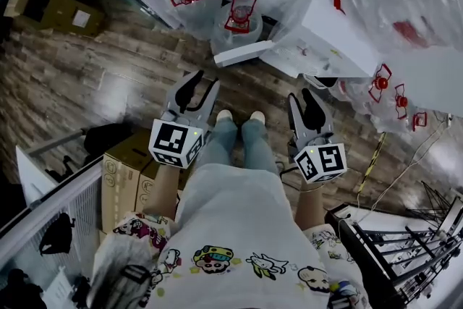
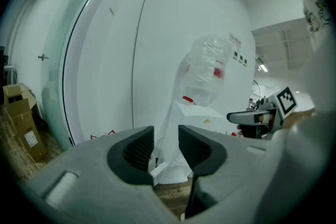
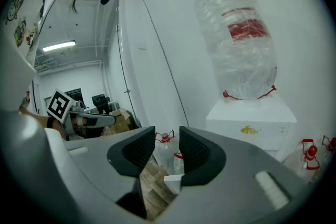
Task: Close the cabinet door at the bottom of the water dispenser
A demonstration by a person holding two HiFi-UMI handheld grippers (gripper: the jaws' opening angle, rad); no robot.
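Since the thin white flat cabinet door [image 1: 242, 53] only swings on its side, you likely do not need to grab it at all. It looks light and stiff, so a soft push should move it. Push on its flat face near the loose edge, far from the side where it joins the box. Go gently, because the white box-shaped water dispenser [image 1: 340, 32] has a big clear plastic-wrapped water bottle [image 3: 239, 34] on top and may be tippy.

The door sticks out from the bottom of the dispenser, over the brown wood floor [image 1: 108, 83], in front of your shoes. Both tools are well apart from it. Your left gripper [image 1: 200, 87] has its fingers [image 2: 137, 152] apart with nothing held. Your right gripper [image 1: 304, 101] also has its fingers [image 3: 140, 152] apart and holds nothing.

From the head view you see the whole door, how far open it is, and the spare clear water bottles with red handles [image 1: 241, 11] standing just behind it. The gripper views do not show that. The left gripper view shows only a small white bit of the door low between the fingers. The right gripper view shows one white corner of it, but it gives a clear look at the dispenser's top and the bottle.
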